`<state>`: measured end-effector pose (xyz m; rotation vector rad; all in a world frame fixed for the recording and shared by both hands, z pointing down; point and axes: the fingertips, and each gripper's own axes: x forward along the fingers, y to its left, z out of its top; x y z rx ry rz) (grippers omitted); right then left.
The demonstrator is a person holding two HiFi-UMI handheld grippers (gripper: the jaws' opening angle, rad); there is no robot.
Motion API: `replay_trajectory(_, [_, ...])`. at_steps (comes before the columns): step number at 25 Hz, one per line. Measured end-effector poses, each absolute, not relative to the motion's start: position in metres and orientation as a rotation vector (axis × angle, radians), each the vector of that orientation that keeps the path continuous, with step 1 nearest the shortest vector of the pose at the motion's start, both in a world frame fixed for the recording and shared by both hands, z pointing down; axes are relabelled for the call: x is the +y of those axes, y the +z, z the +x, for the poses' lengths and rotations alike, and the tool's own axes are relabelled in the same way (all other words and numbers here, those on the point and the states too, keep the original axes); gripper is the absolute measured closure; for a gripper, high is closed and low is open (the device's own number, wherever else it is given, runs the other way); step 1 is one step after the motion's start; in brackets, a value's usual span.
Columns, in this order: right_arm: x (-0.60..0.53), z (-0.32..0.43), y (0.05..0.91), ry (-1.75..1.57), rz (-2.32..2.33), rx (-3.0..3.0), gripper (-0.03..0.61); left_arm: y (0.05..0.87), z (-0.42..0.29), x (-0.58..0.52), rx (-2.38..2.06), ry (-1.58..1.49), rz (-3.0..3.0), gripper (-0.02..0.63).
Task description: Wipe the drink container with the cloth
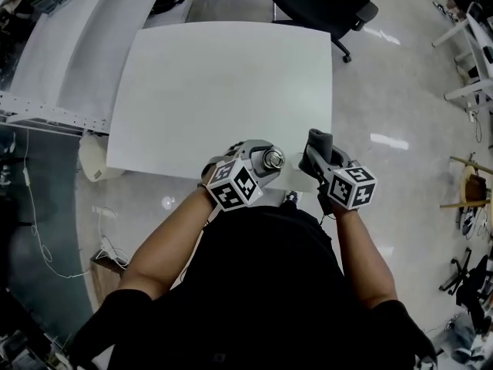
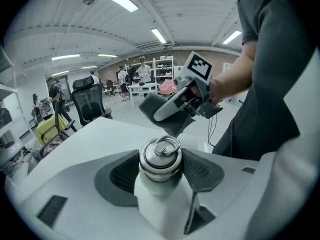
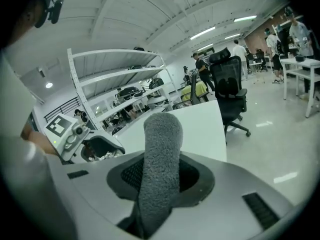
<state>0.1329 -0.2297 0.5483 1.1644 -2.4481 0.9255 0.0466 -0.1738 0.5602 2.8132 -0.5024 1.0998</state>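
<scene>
Left gripper view: my left gripper [image 2: 161, 173] is closed around the drink container [image 2: 160, 156] below its ring cap, just off the table [image 1: 223, 91] near edge. My right gripper [image 3: 161, 179] pinches the grey cloth [image 3: 161, 144], close by and apparently not touching. Plan: press the cloth flat against the body and hold the container steady.

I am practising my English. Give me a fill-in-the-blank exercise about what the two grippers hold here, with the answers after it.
Of the left gripper and the right gripper, the ____ one holds the cloth. The cloth is ____ in colour. The drink container, between the left gripper's jaws, has a metal lid with a ____ on top.
Missing words: right; grey; ring.
</scene>
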Motion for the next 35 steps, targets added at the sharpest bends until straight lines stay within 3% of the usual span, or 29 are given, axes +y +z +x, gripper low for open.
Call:
replay_trajectory(15, [-0.181, 0.126, 0.516, 0.911, 1.347, -2.458, 0.466, 0.549, 0.05, -0.167, -0.424, 1.071, 2.897, 0.322])
replay_trajectory(27, [-0.136, 0.091, 0.493, 0.917, 1.429, -2.496, 0.466, 0.499, -0.01, -0.145, -0.558, 0.757, 2.823, 0.325])
replay_trajectory(29, [-0.128, 0.084, 0.49, 0.933, 1.438, -2.513, 0.466, 0.491, -0.015, -0.141, -0.558, 0.653, 2.747, 0.358])
replay_trajectory(32, [-0.117, 0.078, 0.483, 0.932, 1.447, -2.542, 0.466, 0.481, -0.022, -0.133, -0.564, 0.53, 2.666, 0.547])
replay_trajectory(35, [-0.11, 0.077, 0.471, 0.887, 1.435, -2.576, 0.466, 0.473, -0.023, -0.126, -0.618, 0.527, 2.666, 0.596])
